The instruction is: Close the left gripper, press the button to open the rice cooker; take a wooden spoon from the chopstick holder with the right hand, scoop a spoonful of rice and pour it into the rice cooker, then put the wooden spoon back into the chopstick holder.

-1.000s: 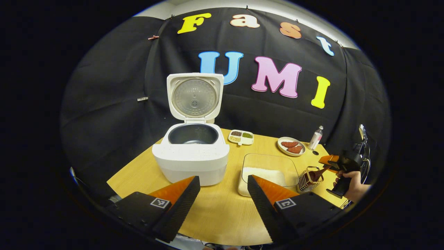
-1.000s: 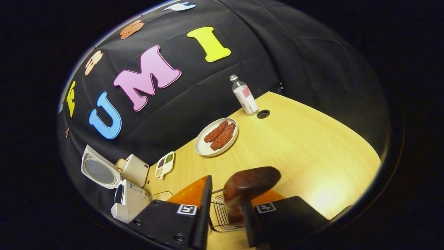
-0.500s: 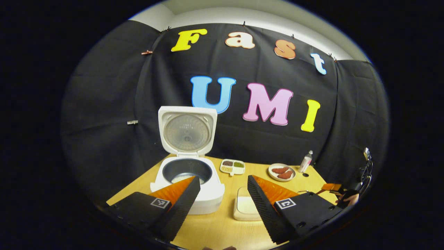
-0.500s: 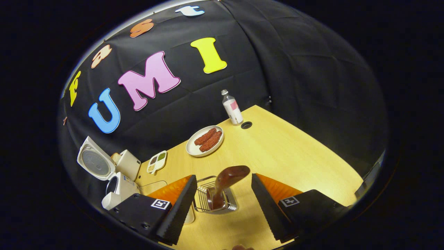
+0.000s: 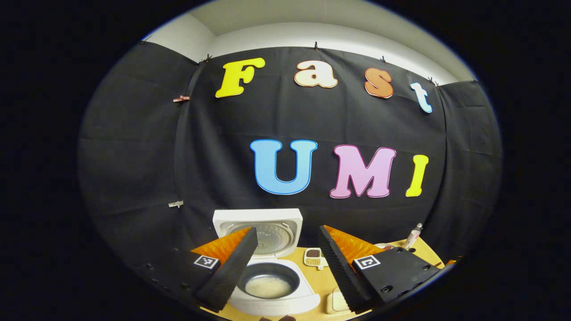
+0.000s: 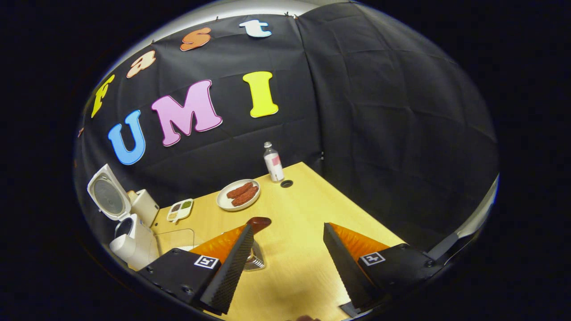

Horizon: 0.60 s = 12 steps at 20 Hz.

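While your table (image 6: 312, 209) carries the open rice cooker (image 5: 272, 285) with rice inside, your left gripper (image 5: 285, 263) and right gripper (image 6: 287, 263) are wide apart, holding nothing; the wooden spoon (image 6: 258, 221) stands in the chopstick holder (image 6: 254, 262).

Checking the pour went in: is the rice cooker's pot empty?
No. The rice cooker stands open, with pale rice lying in its pot.
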Each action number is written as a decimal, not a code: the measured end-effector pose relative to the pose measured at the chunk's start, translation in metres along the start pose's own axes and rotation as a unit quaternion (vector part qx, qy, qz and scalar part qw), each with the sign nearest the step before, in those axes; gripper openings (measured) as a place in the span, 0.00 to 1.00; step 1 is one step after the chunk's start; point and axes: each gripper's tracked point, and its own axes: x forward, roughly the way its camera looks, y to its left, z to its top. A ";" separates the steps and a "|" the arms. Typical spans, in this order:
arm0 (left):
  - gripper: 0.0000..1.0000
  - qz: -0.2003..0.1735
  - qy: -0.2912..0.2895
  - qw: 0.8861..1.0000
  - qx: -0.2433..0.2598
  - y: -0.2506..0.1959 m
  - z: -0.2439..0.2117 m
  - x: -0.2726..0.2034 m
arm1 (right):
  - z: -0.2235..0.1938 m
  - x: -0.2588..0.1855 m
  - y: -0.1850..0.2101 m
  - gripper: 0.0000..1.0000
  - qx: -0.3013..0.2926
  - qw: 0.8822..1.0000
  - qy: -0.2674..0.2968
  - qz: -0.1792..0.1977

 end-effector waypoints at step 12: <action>0.95 0.005 0.038 0.999 0.004 0.079 0.022 0.173 | 0.005 -0.069 0.025 0.99 -0.065 0.997 -0.031 -0.003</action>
